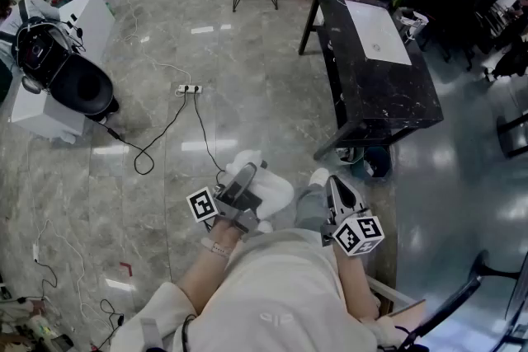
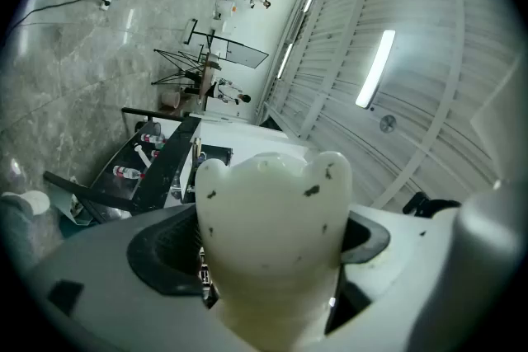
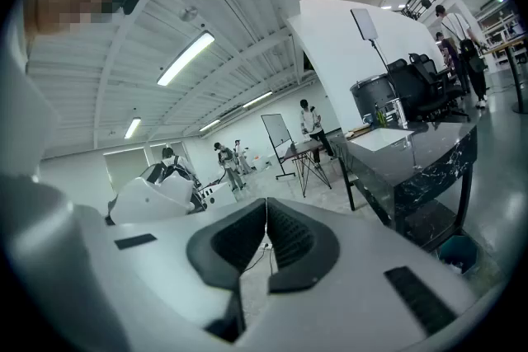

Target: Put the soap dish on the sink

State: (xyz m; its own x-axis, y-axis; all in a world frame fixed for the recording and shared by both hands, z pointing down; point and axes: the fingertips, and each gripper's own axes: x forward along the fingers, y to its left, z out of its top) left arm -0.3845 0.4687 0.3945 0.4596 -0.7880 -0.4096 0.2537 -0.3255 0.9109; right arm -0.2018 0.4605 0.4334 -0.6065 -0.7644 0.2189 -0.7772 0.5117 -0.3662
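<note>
Here, black marble table (image 1: 388,99) on glossy grey floor (image 1: 239,70)

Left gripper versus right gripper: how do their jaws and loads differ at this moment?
The left gripper's jaws stand wide apart; the right gripper's jaws are together. The left gripper clamps the cream, speckled soap dish; the right gripper holds nothing. Both carry a marker cube and are held over the floor.
</note>
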